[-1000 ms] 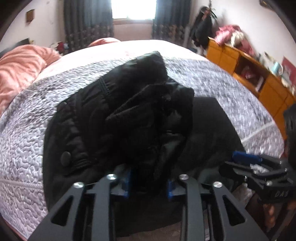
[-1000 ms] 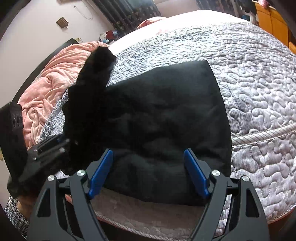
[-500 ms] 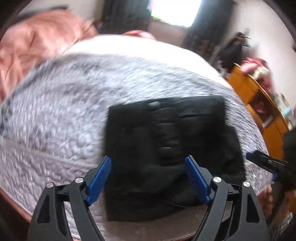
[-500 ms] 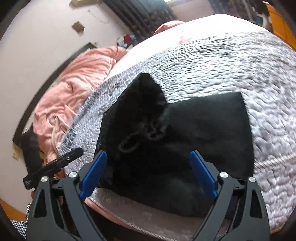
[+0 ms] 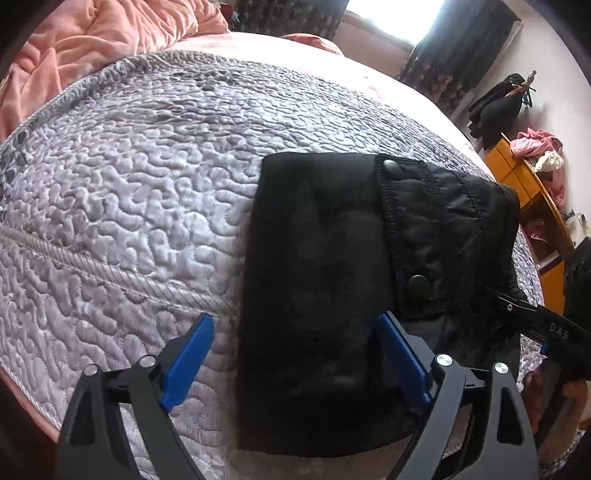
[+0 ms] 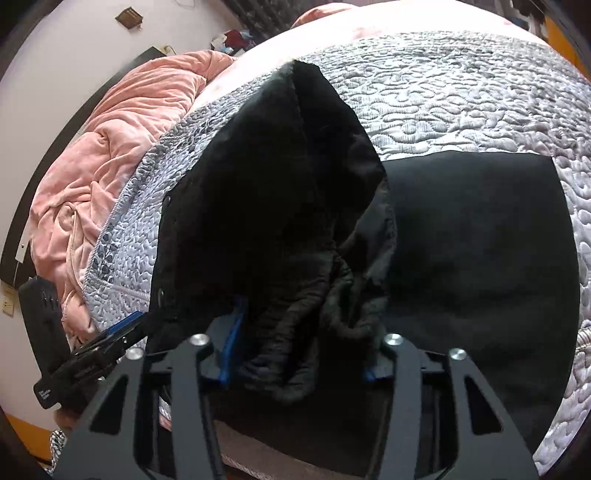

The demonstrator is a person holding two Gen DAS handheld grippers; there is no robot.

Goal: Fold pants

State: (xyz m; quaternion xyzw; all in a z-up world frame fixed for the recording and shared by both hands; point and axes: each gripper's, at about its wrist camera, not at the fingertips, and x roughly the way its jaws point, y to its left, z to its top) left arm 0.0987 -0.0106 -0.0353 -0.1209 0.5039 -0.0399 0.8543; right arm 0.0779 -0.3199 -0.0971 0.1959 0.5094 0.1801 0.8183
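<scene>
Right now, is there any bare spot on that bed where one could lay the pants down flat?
Yes: the grey quilt lies bare between the pink blanket and the black pants. More shows past the pants' far edge. It is crowded at the near edge, where the right gripper bunches up cloth and the left gripper hangs open.

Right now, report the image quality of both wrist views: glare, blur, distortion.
Left wrist view: window blown out white; fisheye bulges the quilted bedspread; black pants sharp, stitching and snap visible. Right wrist view: no glare; lifted pants fabric near-featureless black; same barrel distortion, dark corners.
</scene>
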